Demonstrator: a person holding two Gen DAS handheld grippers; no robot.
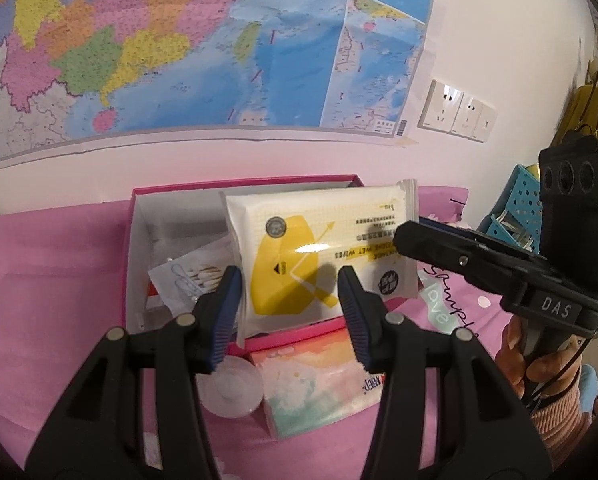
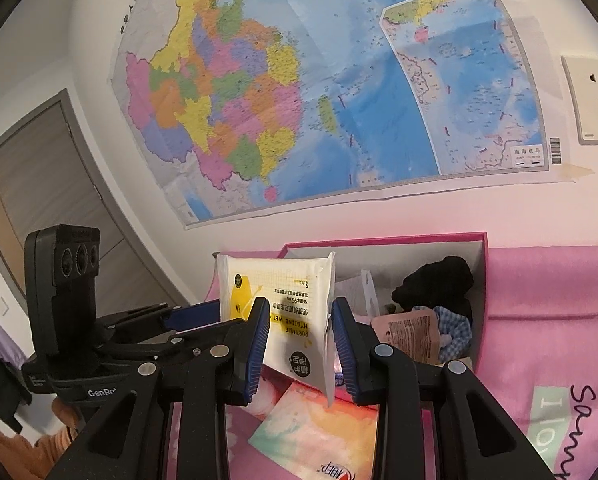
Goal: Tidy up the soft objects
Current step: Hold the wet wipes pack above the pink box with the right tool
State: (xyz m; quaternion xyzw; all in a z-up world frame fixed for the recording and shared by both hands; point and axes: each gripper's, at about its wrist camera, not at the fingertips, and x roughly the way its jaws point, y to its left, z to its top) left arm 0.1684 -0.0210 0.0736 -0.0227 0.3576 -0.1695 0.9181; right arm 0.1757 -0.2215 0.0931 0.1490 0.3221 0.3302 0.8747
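Right tool [image 2: 301, 302]: the jaws are narrowly apart and closed on the wet wipes pack [image 2: 283, 312]. One pad lies against the printed face, and the other is behind the sealed side edge. In the left wrist view this tool enters from the right and clamps the pack's right-hand edge, with a person's hand [image 1: 531, 360] on the grip below it.

Left tool [image 1: 289, 272]: the jaws are partly open and hold nothing. The fingertips stand in front of the lower half of the pack. One is at its left edge and one is over its yellow print, where it casts a shadow. No pad contact can be seen.

The pack is upright and clear of the surface. It is face-on to the left tool, with its print upside down, and it hangs over the near wall of the pink box [image 1: 131, 248].

The box is open and has a white interior. It contains:
- a packet of cotton swabs [image 1: 191, 276]
- a black soft item [image 2: 439, 280]
- a blue-checked fabric piece [image 2: 453, 328]
- a pink sachet [image 2: 407, 336]

In front of the box, on the pink cloth [image 1: 59, 280], are:
- a pastel tissue pack [image 1: 319, 384]
- a small clear round container [image 1: 229, 392], just beside the tissue pack

A blue perforated basket [image 1: 515, 196] stands to the right of the box. A wall map [image 1: 179, 40] and sockets [image 1: 455, 112] are behind it.
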